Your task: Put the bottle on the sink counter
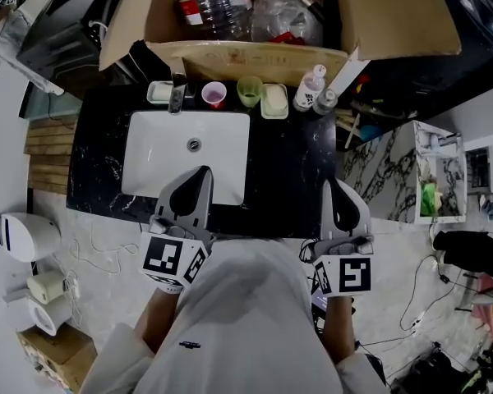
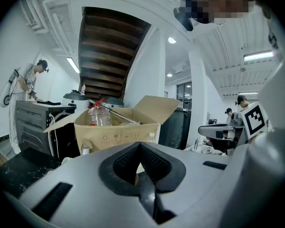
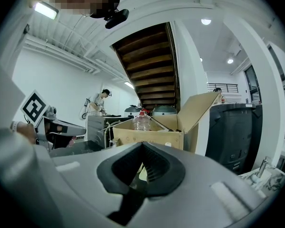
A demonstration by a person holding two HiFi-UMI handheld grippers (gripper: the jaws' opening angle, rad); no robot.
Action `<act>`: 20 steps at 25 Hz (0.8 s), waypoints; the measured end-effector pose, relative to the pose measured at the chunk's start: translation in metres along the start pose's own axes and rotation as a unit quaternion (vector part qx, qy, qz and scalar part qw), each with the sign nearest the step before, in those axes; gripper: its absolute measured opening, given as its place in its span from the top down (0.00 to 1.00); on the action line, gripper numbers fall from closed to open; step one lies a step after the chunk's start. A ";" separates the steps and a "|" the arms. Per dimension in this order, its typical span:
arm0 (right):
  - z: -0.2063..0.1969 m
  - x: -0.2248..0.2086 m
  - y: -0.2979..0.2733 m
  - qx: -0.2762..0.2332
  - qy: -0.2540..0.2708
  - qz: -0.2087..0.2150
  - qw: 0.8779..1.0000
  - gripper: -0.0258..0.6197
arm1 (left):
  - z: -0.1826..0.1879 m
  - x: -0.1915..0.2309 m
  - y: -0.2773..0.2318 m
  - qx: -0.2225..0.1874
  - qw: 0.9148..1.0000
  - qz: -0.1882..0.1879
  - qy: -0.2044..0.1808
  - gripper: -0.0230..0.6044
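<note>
- A large clear bottle point(image 1: 214, 2) with a red cap lies in an open cardboard box point(image 1: 255, 56), among other clear plastic, just behind the black worktop point(image 1: 287, 179).
- At the back edge of the worktop stands a small bottle point(image 1: 311, 89) with a white label, in a row with a green cup point(image 1: 249, 90) and a pink cup point(image 1: 214, 94).
- A white sink point(image 1: 164, 162) is set into the worktop's left part.
- The left gripper point(image 1: 202, 171) hovers over the sink's near edge, jaws together, empty.
- The right gripper point(image 1: 332, 184) hovers over the worktop's near edge, jaws together, empty.
- Both are well apart from either bottle.
</note>
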State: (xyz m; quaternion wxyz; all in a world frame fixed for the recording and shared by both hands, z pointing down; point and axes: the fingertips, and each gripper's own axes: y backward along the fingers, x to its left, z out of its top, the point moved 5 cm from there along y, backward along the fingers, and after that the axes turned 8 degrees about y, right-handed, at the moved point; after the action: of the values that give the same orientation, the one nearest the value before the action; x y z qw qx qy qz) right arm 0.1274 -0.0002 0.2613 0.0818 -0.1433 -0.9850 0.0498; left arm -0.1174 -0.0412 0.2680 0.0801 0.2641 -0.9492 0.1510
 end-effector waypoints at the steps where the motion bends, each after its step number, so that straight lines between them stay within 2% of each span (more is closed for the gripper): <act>1: 0.000 0.001 0.000 0.000 0.000 0.001 1.000 0.94 | -0.001 0.000 0.000 -0.001 1.000 0.000 0.001 0.95; 20: -0.003 0.001 -0.007 0.004 -0.002 0.014 1.000 0.94 | 0.004 0.000 -0.005 -0.004 1.000 0.002 0.000 0.95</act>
State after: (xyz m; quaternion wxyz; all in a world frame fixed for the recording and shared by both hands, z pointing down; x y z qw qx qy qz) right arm 0.1251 -0.0069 0.2651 0.0800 -0.1563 -0.9829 0.0554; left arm -0.1151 -0.0472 0.2653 0.0804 0.2623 -0.9502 0.1477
